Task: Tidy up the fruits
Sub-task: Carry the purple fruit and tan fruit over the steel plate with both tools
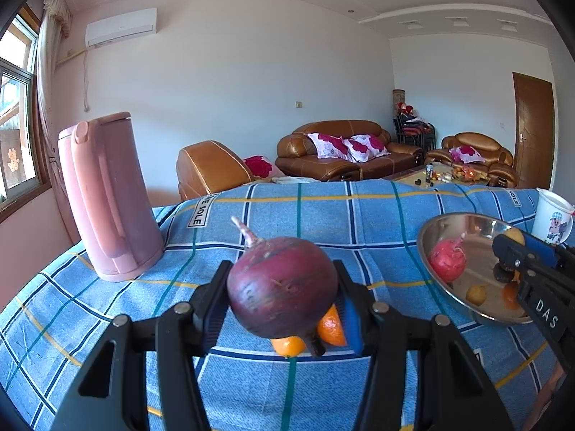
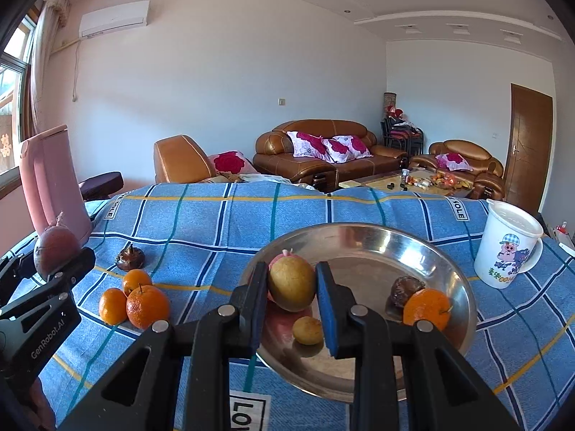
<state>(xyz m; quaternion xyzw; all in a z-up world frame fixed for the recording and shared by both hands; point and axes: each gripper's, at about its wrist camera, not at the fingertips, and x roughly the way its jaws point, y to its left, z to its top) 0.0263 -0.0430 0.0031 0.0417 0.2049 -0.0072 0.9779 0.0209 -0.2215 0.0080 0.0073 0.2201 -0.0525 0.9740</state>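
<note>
left gripper (image 1: pixel 284 287) jaws clamp a purple beet-like root (image 1: pixel 282 287), clear of the worktop; right gripper (image 2: pixel 291 289) jaws grip a yellow fruit (image 2: pixel 291 283) over the steel bowl (image 2: pixel 456 273). lower before releasing, avoid bounce.

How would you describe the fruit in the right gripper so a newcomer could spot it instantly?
Start at the steel bowl on the blue checked cloth. Above its near-left side, the right gripper is clamped on a yellow-brown fruit. A much smaller yellow fruit lies in the bowl, as does an orange; only the held one sits between blue pads.
</note>
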